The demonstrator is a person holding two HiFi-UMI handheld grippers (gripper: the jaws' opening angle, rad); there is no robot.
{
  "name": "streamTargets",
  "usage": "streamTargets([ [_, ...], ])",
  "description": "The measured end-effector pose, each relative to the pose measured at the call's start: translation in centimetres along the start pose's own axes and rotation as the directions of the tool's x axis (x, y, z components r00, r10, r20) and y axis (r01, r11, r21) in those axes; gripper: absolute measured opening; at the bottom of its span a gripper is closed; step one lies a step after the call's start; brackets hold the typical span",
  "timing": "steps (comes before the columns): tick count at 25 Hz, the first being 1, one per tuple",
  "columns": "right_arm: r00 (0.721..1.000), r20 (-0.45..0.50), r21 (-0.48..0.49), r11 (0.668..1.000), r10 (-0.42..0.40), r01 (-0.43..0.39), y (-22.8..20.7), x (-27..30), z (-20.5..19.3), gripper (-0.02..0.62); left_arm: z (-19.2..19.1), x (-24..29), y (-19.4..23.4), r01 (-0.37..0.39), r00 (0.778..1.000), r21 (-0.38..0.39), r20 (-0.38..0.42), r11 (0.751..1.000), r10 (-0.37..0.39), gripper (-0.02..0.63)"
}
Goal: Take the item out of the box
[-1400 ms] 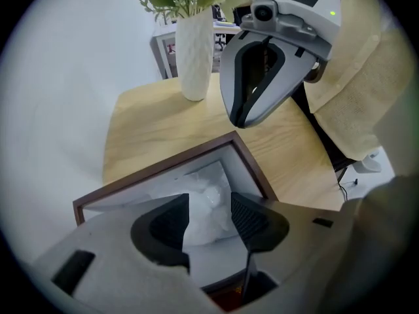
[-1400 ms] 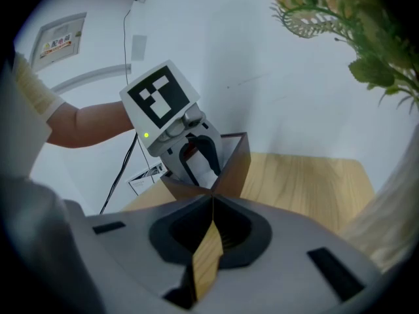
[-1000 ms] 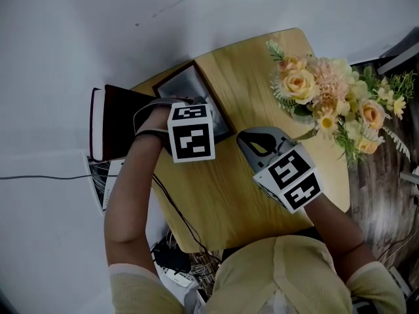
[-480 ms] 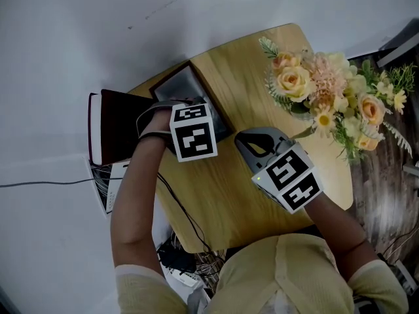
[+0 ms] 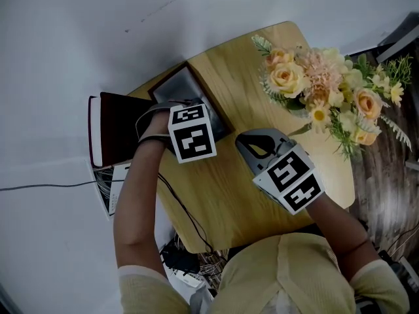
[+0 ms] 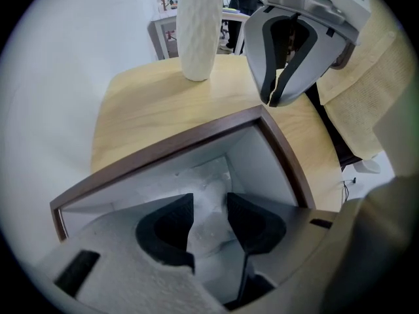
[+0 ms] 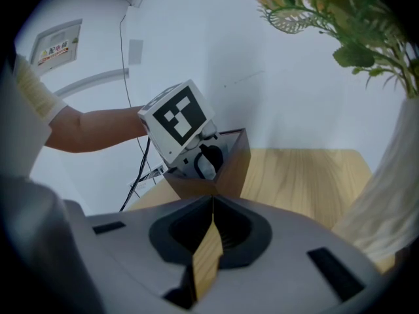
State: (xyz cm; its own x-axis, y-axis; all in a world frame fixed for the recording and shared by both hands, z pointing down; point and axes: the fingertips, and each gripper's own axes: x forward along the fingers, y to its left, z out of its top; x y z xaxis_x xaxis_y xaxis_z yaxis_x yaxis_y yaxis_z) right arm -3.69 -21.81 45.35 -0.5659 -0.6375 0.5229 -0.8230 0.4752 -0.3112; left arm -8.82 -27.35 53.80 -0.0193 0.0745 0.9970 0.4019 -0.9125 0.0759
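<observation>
Left gripper (image 6: 210, 205) down in box (image 6: 163, 150); jaws apart, just closing, white item (image 6: 206, 233) between them. Right gripper (image 7: 212, 205) jaws together, empty.

The left gripper (image 6: 209, 201) points straight down at the end of a bare left forearm (image 5: 134, 201). Its jaws have just been closing, with a white crinkled item (image 6: 213, 237) between them (whether they pinch it yet, I can't tell). The right gripper (image 7: 213, 205) slants downward toward the left one, jaws together and empty, on the right forearm (image 5: 340, 224).
</observation>
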Motion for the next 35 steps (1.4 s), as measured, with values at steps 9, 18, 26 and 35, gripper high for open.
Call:
streamTargets([
  [9,1.0,0.005,-0.006,1.0,-0.003,0.003,0.5,-0.4,-0.1,0.031,0.4,-1.2,0.0,-0.053,0.999,0.023,0.009,0.998,0.053,0.094],
  [18,1.0,0.012,-0.031,1.0,0.002,-0.001,1.3,-1.3,-0.1,0.031,-0.1,-5.0,0.2,-0.129,0.991,-0.009,0.024,0.992,0.129,0.083],
  [26,1.0,0.028,-0.072,0.997,0.006,-0.004,2.6,-2.4,0.4,0.031,-0.2,-7.4,-0.5,-0.186,0.982,-0.037,0.036,0.982,0.188,0.081],
  [35,1.0,0.029,-0.12,0.993,-0.002,0.006,3.3,-4.3,0.3,0.031,0.9,-10.9,-2.1,-0.296,0.95,-0.076,0.085,0.952,0.302,0.081],
])
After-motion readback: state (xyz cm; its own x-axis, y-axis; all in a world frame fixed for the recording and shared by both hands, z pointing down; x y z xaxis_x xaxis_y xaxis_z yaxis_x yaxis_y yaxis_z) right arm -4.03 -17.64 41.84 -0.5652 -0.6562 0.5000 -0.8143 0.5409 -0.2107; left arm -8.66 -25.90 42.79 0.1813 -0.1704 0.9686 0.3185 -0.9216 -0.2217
